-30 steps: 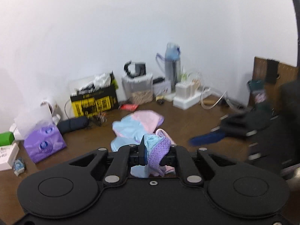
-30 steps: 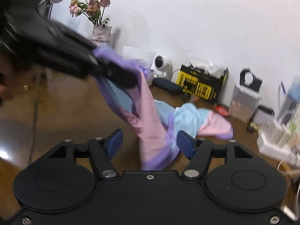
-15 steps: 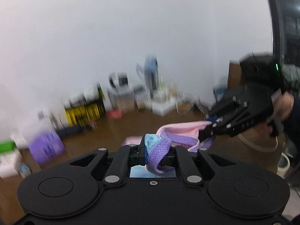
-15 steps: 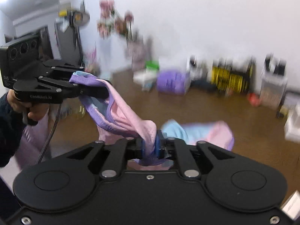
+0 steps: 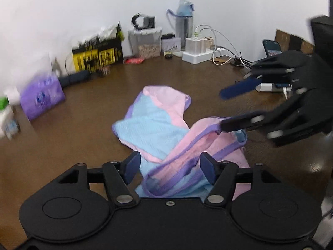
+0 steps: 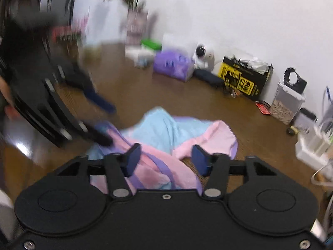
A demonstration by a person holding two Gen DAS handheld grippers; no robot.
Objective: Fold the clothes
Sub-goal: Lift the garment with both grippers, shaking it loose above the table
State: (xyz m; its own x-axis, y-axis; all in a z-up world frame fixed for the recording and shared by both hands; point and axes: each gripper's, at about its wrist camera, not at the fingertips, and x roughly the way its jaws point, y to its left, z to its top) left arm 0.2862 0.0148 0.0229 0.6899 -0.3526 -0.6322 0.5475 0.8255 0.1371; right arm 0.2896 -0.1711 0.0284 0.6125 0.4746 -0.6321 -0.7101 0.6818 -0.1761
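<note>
Half a second ago both my grippers clenched the pink-and-blue garment [image 5: 158,125]; now left gripper [image 5: 170,166] and right gripper [image 6: 165,158] gape released, so it lies rumpled on the brown table [image 5: 87,108], refold pending.

Purple tissue pack [image 5: 41,96], water bottle [image 5: 183,26], power strip [image 5: 199,56], yellow-black bag [image 6: 245,81]

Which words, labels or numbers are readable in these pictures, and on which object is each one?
Black and yellow printed carton by the wall: large yellow characters, too blurred to quote.
Purple soft tissue pack: blue mark, unreadable.
Red flat packet: too small to read.
No other text is visible.
</note>
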